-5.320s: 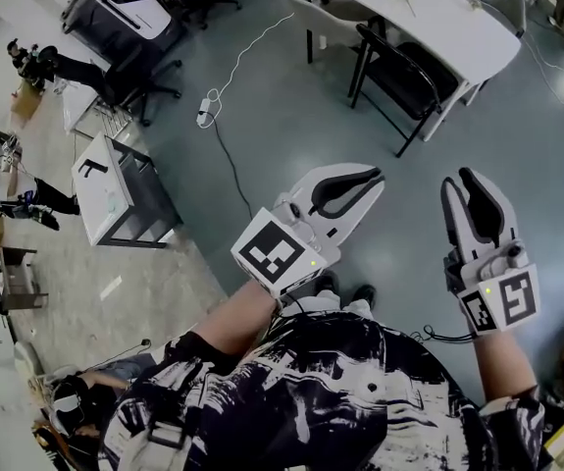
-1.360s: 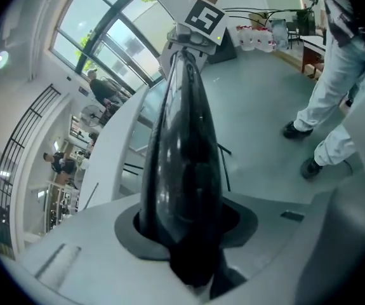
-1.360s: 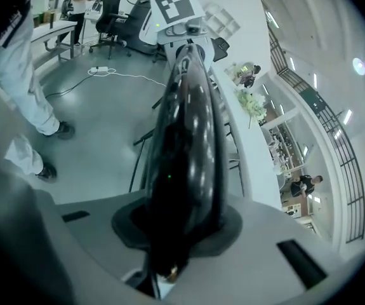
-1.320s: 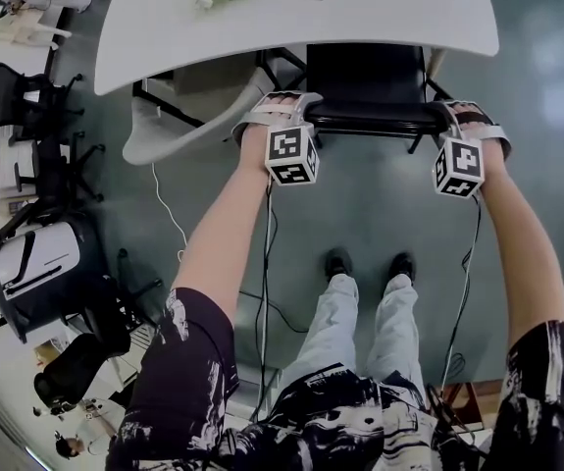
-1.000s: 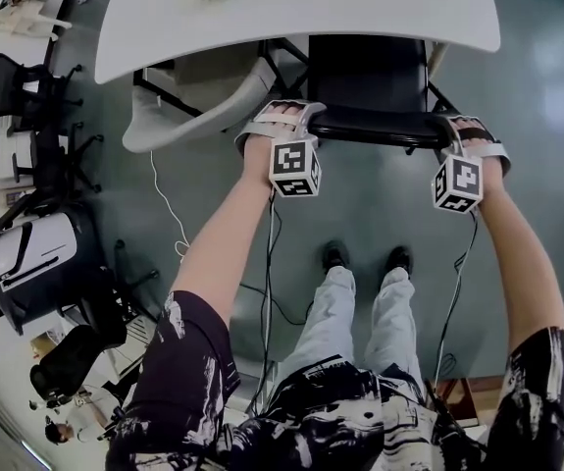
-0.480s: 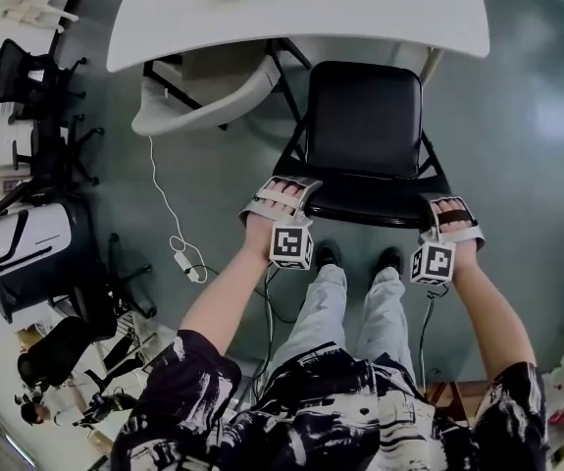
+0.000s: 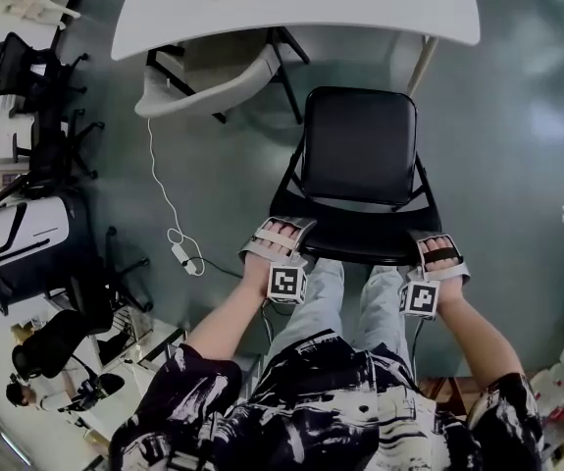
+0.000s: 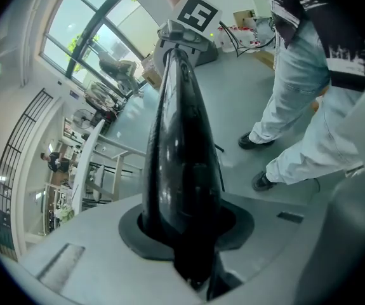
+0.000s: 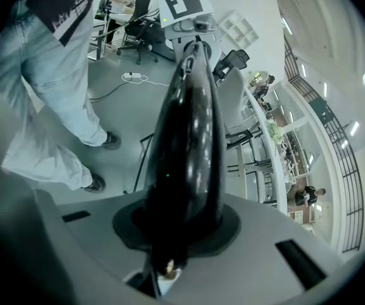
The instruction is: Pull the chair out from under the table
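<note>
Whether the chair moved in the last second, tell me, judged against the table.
Yes. The chair has slid out from under the table toward the person; its seat now shows fully.

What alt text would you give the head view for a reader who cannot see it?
From above: the left gripper and right gripper clamp the backrest ends of a black chair, which stands clear of the white table.

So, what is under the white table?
A pale chair stands partly under the white table; the tabletop covers its far part. One table leg shows as well. The black chair stands clear of the table's edge.
</note>
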A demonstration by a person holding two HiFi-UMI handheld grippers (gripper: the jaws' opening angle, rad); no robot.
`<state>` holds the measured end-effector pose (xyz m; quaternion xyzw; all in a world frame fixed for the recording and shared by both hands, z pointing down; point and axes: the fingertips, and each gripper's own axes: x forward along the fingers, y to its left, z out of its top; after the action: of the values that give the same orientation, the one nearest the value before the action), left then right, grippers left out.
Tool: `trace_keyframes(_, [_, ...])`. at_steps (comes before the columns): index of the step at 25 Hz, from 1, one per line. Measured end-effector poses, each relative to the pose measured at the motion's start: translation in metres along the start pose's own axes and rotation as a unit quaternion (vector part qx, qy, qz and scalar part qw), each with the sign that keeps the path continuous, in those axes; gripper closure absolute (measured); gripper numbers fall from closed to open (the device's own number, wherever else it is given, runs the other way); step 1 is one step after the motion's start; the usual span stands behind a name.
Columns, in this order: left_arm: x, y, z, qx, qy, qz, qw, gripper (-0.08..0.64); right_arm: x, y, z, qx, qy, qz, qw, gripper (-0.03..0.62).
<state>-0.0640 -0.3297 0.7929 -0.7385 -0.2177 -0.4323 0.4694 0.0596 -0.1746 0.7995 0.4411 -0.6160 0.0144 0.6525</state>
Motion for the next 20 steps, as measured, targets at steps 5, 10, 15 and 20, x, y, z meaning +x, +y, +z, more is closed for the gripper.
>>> trace_keyframes(5, [-0.02, -0.032, 0.013, -0.003, -0.001, -0.012, 0.9999, 0.475, -0.024, 0.03, 0.005, -0.004, -0.001, 0.012, 1.0, 0.538])
trace_keyframes(10, [-0.023, -0.042, 0.015, -0.017, -0.001, -0.029, 0.9994, 0.449, -0.025, 0.039, 0.005, -0.006, -0.002, 0.012, 1.0, 0.535])
trace_keyframes(15, [-0.027, -0.043, 0.013, -0.052, -0.019, -0.06, 0.9967, 0.376, -0.034, 0.046, 0.007, -0.002, -0.031, 0.038, 0.999, 0.39])
trace_keyframes(20, [-0.083, -0.034, -0.014, -0.074, -0.012, -0.097, 0.9924, 0.361, -0.108, 0.02, 0.009, 0.01, -0.098, 0.055, 0.994, 0.361])
